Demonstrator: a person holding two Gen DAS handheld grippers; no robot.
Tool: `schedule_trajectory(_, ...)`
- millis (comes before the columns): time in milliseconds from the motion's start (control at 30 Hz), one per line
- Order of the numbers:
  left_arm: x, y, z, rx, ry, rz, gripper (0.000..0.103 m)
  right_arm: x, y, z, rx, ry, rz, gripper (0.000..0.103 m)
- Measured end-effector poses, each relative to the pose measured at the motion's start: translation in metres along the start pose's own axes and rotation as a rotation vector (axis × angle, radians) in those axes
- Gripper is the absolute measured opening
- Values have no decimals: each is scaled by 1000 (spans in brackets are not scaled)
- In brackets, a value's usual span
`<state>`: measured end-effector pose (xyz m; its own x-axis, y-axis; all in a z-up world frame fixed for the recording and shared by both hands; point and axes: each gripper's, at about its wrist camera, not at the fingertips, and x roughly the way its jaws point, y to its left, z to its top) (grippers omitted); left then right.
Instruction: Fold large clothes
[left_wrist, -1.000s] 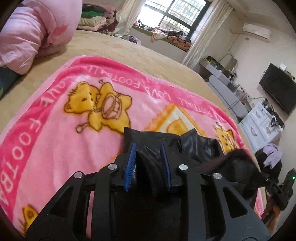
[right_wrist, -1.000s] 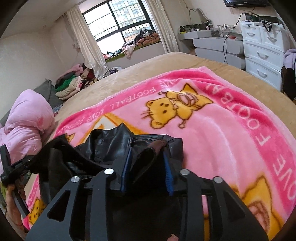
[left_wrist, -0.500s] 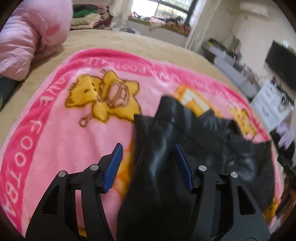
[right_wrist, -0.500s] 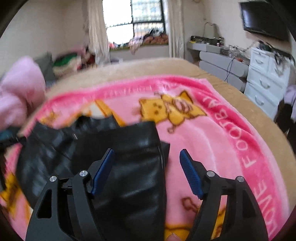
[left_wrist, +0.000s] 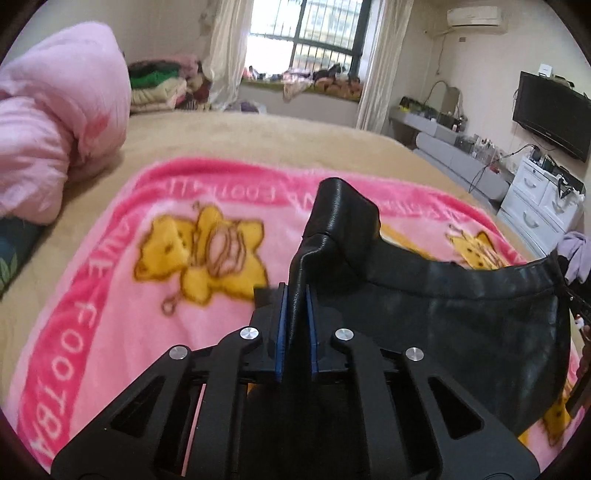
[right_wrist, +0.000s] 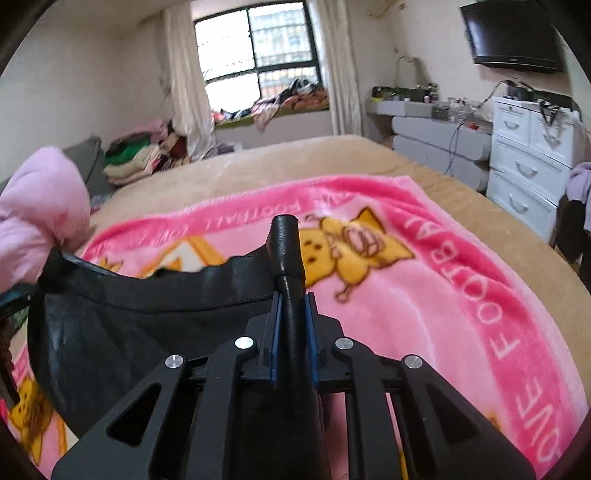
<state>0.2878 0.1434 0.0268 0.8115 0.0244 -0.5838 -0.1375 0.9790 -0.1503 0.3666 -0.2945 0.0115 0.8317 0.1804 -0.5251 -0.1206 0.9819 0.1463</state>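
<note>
Since the earlier frames, both grippers' jaws have just been closing, from a wide stance astride the garment to a pinch on it, and the black leather-look garment (left_wrist: 436, 306) now hangs lifted between them instead of lying slack on the blanket. Left gripper (left_wrist: 294, 295): its 2 blue pads press from both sides on an upright fold of the black material, with no gap visible beside it; a stiff flap of the garment stands up beyond the fingertips. Right gripper (right_wrist: 293, 301): its 2 blue pads are likewise clamped on a narrow rolled edge of the same garment (right_wrist: 147, 317), which rises as a dark tube past the tips. Between the 2 grips the garment's top edge sags in a shallow curve, and its body drops below that edge over the pink fleece blanket with yellow bear prints and white lettering (left_wrist: 110, 295). That blanket (right_wrist: 424, 295) lies spread on a tan bed cover (left_wrist: 258, 136). A bundled pale pink quilt (left_wrist: 55, 118) rests on the bed at the left, well apart from the garment. A white drawer unit (right_wrist: 528, 166) stands beside the bed at the right, below a wall-mounted black television (right_wrist: 513, 37).
</note>
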Motion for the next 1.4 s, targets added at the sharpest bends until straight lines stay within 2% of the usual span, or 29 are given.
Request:
schedule_trajectory(167,25,-2,4,-12,26,7,2,25,-5,-5,33,43,-28,10)
schedule_trajectory(500,71,2,-10,-24,115,59,4,60,-17,-28,65,154,-102,11)
schedule_trajectory(700,83,6,-19,-19,156,79,8,63,-17,-32,56,185,-116,19)
schedule_trajectory(867,80,5,-18,-14,160,89,14,61,-24,-34,95,200,-106,36)
schedule_trajectory(900,80,5,-17,-13,161,91,16,59,-25,-34,99,201,-105,39)
schedule_trajectory(933,79,5,-17,-7,162,101,19,58,-26,-34,104,204,-108,49)
schedule_trajectory(967,77,5,-16,-6,161,109,28,56,-27,-35,111,205,-107,53)
schedule_trajectory(1000,77,6,-16,-7,162,110,40,54,-28,-35,116,206,-97,53)
schedule_trajectory(1067,74,7,-15,-17,159,110,53,51,-28,-35,121,214,-82,62)
schedule_trajectory(1133,71,6,-15,-14,160,111,59,47,-27,-35,123,212,-70,69)
schedule_trajectory(1200,67,6,-16,-12,163,119,70,41,-26,-36,130,213,-48,75)
schedule_trajectory(1267,62,7,-16,-20,165,117,73,34,-24,-37,135,216,-17,81)
schedule_trajectory(1367,53,13,-17,-50,170,103,86,23,-21,-38,130,217,9,85)
schedule_trajectory(1400,51,15,-17,-63,175,93,87,20,-20,-38,128,219,20,86)
